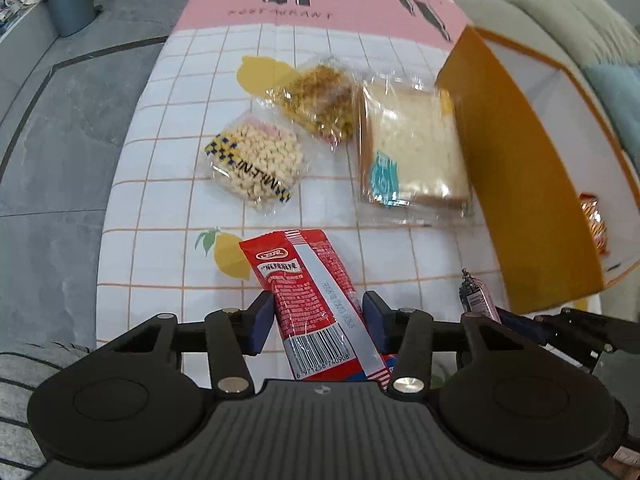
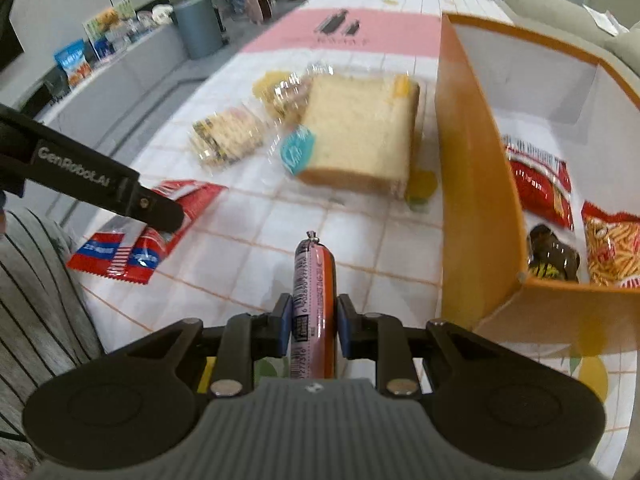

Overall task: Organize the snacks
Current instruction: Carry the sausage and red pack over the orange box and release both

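Note:
My left gripper [image 1: 318, 322] is shut on a red snack packet [image 1: 308, 296], held over the near edge of the table; the packet also shows in the right wrist view [image 2: 160, 232] under the left gripper's finger. My right gripper [image 2: 312, 324] is shut on a pink sausage stick [image 2: 314, 292], lifted above the cloth; the stick also shows in the left wrist view [image 1: 476, 296]. The orange box [image 2: 472, 184] stands just to the right, holding red packets [image 2: 540, 180], a fries bag [image 2: 612, 252] and a dark snack [image 2: 554, 256].
On the checked tablecloth [image 1: 160, 216] lie a wrapped bread slice [image 1: 412, 152], a bag of small round biscuits [image 1: 256, 168] and a bag of yellow crumbly snack [image 1: 320, 100]. A sofa lies right, grey floor and a bin [image 1: 70, 0] left.

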`<state>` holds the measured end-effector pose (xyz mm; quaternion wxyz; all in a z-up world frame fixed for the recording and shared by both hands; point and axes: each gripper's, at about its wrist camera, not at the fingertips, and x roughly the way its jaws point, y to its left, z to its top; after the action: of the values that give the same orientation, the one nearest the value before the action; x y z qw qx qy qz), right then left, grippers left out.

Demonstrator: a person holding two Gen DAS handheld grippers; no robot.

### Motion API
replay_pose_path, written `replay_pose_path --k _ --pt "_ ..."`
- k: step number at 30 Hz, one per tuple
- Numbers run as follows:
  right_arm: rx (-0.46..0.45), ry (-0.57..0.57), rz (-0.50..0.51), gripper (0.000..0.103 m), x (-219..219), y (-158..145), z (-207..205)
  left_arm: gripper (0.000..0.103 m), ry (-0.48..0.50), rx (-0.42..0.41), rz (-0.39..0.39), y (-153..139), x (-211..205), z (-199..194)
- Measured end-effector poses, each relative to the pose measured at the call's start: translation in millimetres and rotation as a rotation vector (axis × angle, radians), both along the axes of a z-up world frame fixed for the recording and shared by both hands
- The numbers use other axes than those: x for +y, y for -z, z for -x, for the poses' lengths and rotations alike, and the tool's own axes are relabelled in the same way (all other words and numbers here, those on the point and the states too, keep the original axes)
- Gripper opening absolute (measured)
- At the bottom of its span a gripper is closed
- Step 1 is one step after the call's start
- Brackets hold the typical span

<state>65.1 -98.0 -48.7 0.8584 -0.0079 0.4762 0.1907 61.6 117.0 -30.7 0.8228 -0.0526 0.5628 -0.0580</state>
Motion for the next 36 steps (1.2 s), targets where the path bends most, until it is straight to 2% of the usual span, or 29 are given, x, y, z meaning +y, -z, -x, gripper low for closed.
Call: replay_pose_path --k 4,7,12,17,22,23,27,30,34,36 --pt "-0.041 0.014 -0.016 0.021 -3 -10 2 0.051 -0.008 -0.010 0.004 -1 0 2" --pt "-0.052 0.031 -0.029 0.021 -8 -15 4 0.051 -0.021 -0.050 -0.007 -3 -1 5" --pt "-0.103 0.048 -0.063 0.021 -16 -24 5 0.051 -0.027 -0.114 0.072 -14 3 9" --pt "-0.162 0.105 -0.209 0.021 -34 -41 3 0.049 -0.036 -0.184 0.144 -30 6 11" --pt "-0.257 0.194 -0.439 0.021 -70 -64 5 0.048 -0.025 -0.238 0.265 -46 5 10" --pt "-0.280 0.216 -0.457 0.021 -77 -68 6 0.048 -0.026 -0.243 0.276 -47 4 9" --pt "-0.324 0.310 -0.444 0.021 -110 -75 4 0.047 -0.013 -0.243 0.298 -51 -10 3" --pt "-0.300 0.407 -0.428 0.022 -139 -68 0 0.047 0.005 -0.243 0.313 -53 -20 0" --pt "-0.266 0.502 -0.294 0.022 -166 -55 -5 0.047 0.029 -0.252 0.338 -59 -34 -4" --pt "-0.241 0.529 -0.311 0.022 -180 -48 -9 0.047 0.043 -0.257 0.352 -62 -42 -7"
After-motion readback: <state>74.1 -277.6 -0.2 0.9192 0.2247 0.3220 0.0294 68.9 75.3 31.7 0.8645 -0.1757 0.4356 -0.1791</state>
